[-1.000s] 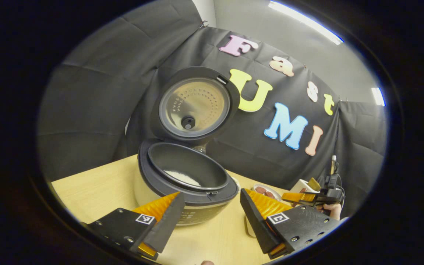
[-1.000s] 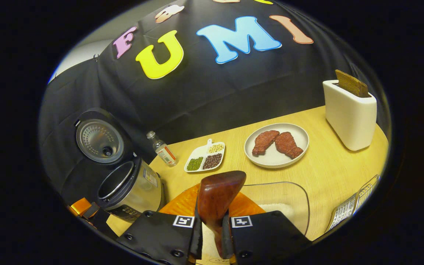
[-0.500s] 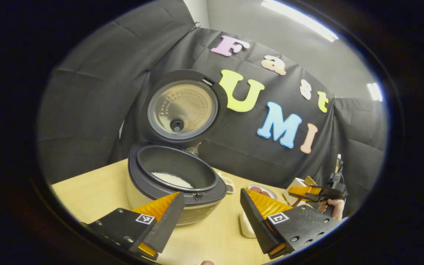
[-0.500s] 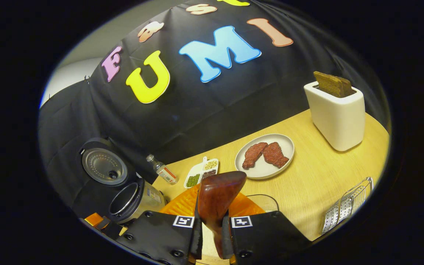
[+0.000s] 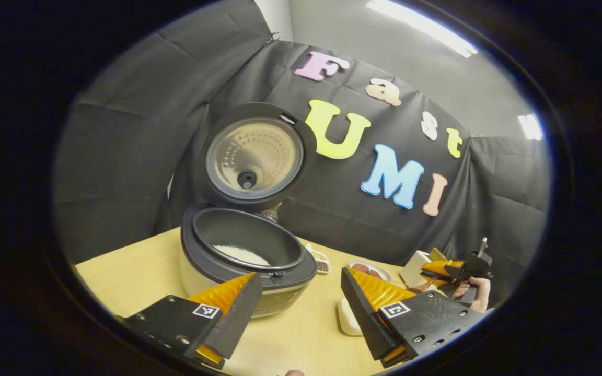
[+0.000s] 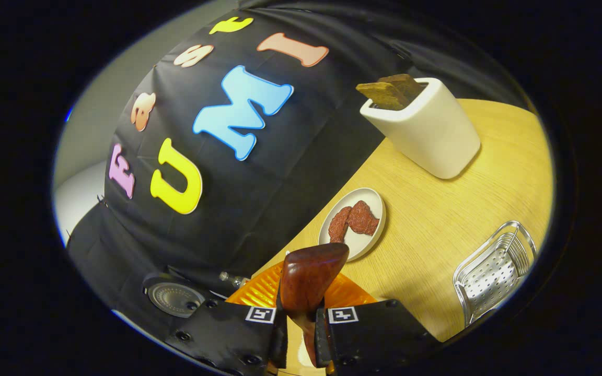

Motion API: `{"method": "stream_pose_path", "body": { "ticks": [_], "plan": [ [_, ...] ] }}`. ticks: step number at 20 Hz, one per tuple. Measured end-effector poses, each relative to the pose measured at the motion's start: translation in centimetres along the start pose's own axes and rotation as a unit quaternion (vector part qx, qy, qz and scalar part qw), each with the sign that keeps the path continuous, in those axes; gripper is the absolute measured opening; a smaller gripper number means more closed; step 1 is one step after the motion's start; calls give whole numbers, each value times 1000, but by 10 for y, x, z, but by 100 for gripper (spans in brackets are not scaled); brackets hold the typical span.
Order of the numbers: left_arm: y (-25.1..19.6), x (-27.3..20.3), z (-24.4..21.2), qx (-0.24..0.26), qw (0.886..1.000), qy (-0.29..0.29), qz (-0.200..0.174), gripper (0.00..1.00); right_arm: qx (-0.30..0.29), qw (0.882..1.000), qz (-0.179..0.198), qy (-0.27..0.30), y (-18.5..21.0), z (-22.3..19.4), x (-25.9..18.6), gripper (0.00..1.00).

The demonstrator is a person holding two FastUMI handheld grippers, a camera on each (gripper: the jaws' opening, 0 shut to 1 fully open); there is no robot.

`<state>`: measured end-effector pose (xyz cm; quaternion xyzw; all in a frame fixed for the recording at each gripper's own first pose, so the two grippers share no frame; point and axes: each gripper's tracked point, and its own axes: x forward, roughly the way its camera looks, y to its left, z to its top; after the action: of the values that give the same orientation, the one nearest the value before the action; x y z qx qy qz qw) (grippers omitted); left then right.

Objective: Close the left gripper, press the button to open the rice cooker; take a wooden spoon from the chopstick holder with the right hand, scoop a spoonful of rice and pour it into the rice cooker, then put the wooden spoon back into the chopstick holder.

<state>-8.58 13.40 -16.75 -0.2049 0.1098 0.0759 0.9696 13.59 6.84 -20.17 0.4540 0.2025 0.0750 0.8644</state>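
The rice cooker (image 5: 249,261) stands with its lid (image 5: 253,156) up and a little white rice (image 5: 241,254) in the dark pot. My left gripper (image 5: 299,282) hangs open just in front of it, holding nothing. My right gripper (image 6: 301,318) is shut on the dark wooden spoon (image 6: 309,279), whose bowl stands up between the fingers. The perforated metal chopstick holder (image 6: 494,269) lies low on the right in the right gripper view. In the left gripper view the right gripper (image 5: 450,269) shows far right, held by a hand (image 5: 476,290).
A plate of meat (image 6: 366,245) sits mid-table and a white holder with brown slices (image 6: 426,125) stands at the back. A small bottle (image 6: 230,279) and the cooker's lid (image 6: 173,297) show low left. A white container (image 5: 348,318) sits near my left gripper.
The right gripper, spoon still in it, has swung and tilted away from the cooker and the clear rice container toward the metal holder. The left gripper has barely drifted.
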Motion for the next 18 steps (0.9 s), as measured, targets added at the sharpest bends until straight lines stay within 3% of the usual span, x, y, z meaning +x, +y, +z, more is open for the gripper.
{"method": "stream_pose_path", "body": {
  "ticks": [8, 14, 18],
  "plan": [
    [5, -3, 7, 1, 1000, -2, 2, 95, 77, 996, 35, -6, 31, 8, 6, 22],
    [18, 0, 8, -2, 1000, 1, 13, 95, 96, 991, 89, 19, 98, -20, 24, 22],
    [15, 0, 14, -30, 1000, 3, 0, 94, 102, 988, 111, 43, 131, -50, 39, 22]
  ]
}}
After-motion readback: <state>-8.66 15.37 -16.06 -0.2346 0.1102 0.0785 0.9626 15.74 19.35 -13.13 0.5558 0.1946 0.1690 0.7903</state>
